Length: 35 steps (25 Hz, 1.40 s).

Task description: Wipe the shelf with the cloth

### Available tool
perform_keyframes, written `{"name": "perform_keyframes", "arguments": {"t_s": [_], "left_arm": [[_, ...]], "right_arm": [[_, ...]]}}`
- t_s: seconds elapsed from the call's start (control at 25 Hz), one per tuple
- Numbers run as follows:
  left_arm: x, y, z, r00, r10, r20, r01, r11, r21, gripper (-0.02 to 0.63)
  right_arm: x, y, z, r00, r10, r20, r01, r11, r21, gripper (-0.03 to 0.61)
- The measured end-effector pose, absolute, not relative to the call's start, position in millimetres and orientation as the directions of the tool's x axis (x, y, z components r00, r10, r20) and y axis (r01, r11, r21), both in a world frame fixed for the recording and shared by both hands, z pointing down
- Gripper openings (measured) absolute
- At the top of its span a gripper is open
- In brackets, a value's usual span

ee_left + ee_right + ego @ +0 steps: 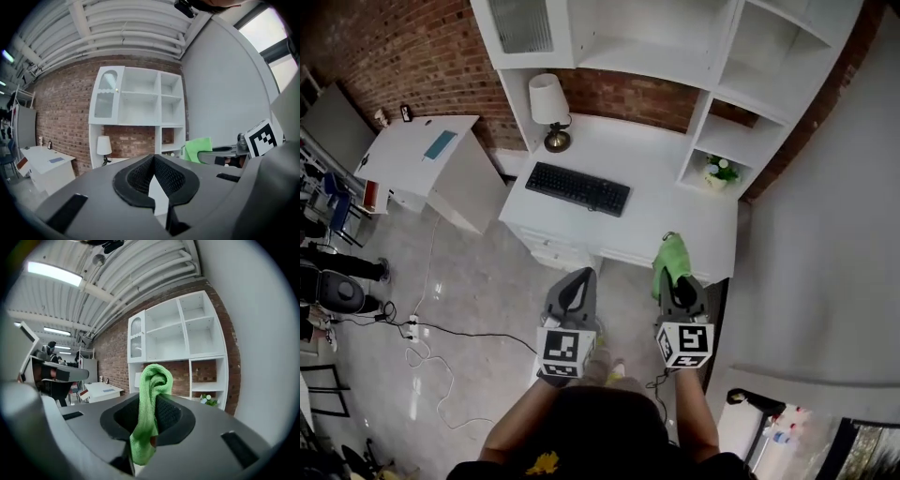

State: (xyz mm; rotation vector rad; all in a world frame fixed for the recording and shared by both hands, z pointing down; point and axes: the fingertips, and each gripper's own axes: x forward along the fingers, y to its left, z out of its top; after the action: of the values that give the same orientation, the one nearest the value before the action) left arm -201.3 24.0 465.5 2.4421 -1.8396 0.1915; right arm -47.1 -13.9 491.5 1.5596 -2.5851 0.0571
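Observation:
The white shelf unit (675, 56) stands on a white desk (666, 202) against a brick wall, ahead of both grippers. It also shows in the left gripper view (140, 103) and the right gripper view (178, 338). My right gripper (677, 281) is shut on a green cloth (672, 258), held in front of the desk's near edge. The cloth (151, 399) bunches up between the jaws and stands above them. My left gripper (573, 289) hangs beside it, shut with nothing in it (154, 161). The cloth (197, 147) shows to its right.
On the desk lie a black keyboard (577, 188) and a white lamp (549, 108). A small potted plant (719, 172) sits in the lowest right shelf cell. A second white table (422, 155) stands at the left. Cables (422, 347) trail over the floor.

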Motion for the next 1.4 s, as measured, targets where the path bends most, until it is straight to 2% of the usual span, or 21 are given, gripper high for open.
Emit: {"name": "perform_keyframes", "arguments": {"t_s": [0.12,0.28,0.52,0.76,1.0,1.2,1.4], "left_arm": [[-204,59,465,0.276,-0.945,0.175,-0.958,-0.286,-0.035,0.017],[-212,101,447,0.314,-0.939,0.138,-0.941,-0.327,-0.082,0.017],[-232,154,444,0.405,-0.908,0.108,-0.906,-0.414,-0.084,0.017],[-291,210,466,0.426,-0.894,0.140,-0.888,-0.443,-0.124,0.017],[-347,256,482,0.469,-0.877,0.104,-0.879,-0.475,-0.047,0.017],[-369,285,474,0.484,-0.873,0.058,-0.873,-0.486,-0.029,0.017],[-390,295,478,0.476,-0.875,0.088,-0.873,-0.482,-0.074,0.017]], "right_arm": [[-50,36,493,-0.474,-0.873,0.115,-0.879,0.477,-0.008,0.064],[-63,102,474,-0.492,-0.866,0.087,-0.869,0.495,0.022,0.064],[-84,162,463,-0.420,-0.905,0.070,-0.902,0.424,0.075,0.064],[-151,216,469,-0.362,-0.928,0.087,-0.919,0.371,0.130,0.064],[-224,270,461,-0.363,-0.930,0.056,-0.907,0.367,0.206,0.064],[-246,303,454,-0.350,-0.936,0.048,-0.918,0.353,0.182,0.064],[-259,312,449,-0.338,-0.940,0.036,-0.930,0.340,0.141,0.064]]}}
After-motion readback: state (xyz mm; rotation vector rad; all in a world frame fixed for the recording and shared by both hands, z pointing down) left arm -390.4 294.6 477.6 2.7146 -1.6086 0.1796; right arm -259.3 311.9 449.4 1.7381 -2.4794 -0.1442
